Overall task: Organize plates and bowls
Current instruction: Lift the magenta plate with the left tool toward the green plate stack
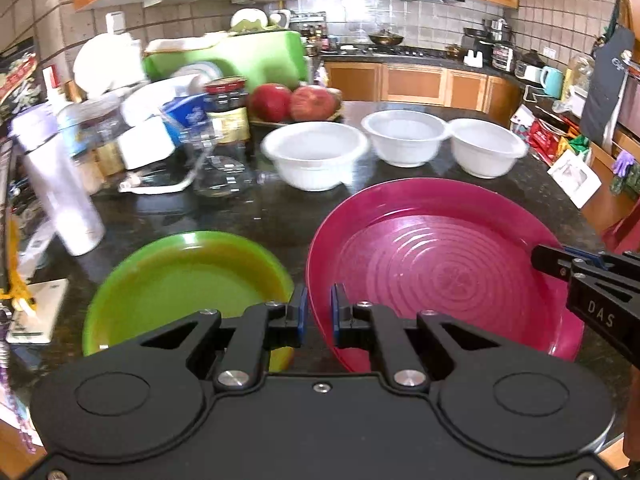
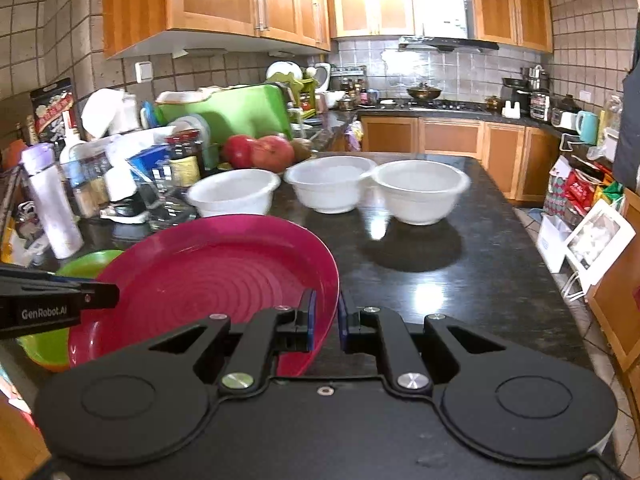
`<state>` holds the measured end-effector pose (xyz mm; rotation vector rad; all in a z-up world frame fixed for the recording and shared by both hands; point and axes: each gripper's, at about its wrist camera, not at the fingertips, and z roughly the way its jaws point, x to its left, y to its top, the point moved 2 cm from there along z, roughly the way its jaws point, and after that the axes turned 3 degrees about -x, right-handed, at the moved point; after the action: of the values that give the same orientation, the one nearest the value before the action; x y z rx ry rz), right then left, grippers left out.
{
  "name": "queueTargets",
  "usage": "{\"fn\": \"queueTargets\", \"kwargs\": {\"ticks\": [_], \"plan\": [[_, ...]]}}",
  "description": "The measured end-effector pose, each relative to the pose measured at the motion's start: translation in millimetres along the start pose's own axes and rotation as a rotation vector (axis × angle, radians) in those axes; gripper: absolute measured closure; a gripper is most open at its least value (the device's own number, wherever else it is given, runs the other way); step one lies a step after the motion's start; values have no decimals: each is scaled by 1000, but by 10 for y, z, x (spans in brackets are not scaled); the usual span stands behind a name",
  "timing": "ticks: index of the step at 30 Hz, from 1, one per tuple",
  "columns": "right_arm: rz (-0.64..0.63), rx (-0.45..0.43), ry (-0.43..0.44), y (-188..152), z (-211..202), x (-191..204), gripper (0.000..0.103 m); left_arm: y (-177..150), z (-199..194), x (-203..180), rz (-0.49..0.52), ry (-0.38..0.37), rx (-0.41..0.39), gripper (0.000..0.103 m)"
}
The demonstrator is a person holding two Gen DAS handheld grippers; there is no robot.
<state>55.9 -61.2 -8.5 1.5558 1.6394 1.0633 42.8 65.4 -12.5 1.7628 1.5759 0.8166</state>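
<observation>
- The left gripper [image 1: 319,312] pinched the near left rim of the pink plate [image 1: 440,272]; the right gripper [image 2: 326,320] pinched its right rim.
- The pink plate was held tilted over the dark counter [image 2: 460,272], between both grippers.
- The green plate [image 1: 180,280] lay just left of it, nearer the left gripper (judged the likely stacking target).
- Three white bowls [image 1: 316,156] stood beyond in a row.

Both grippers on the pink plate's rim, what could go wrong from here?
1. The pink plate is pinched only at opposite edges by the left gripper and right gripper; uneven hands could twist it loose.
2. It hangs tilted beside the green plate; lowering may clip that rim.
</observation>
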Motion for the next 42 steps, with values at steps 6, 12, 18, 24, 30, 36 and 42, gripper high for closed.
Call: {"fn": "queueTargets", "kwargs": {"ticks": [6,12,18,24,30,36,42], "plan": [[-19,-28,50,99,13,592,89,-5,-163,510,-20,47,-28,88],[-49,-48,81,167,51,1125,89,-10,-275,1003,-31,85,-67,88],[-49,-34,58,142,173,1446,89,-30,-217,1309,-34,85,-64,88],[-43,3,3,43,322,1618,72,-76,-92,1451,2,51,-64,84],[-31,7,-54,-37,318,1715,66,-148,36,1534,28,2,-21,70],[1,-3,-83,-46,246,1730,66,-150,33,1596,39,-51,-15,70],[23,5,-110,-54,213,1725,66,-165,32,1600,39,-95,-1,70]]}}
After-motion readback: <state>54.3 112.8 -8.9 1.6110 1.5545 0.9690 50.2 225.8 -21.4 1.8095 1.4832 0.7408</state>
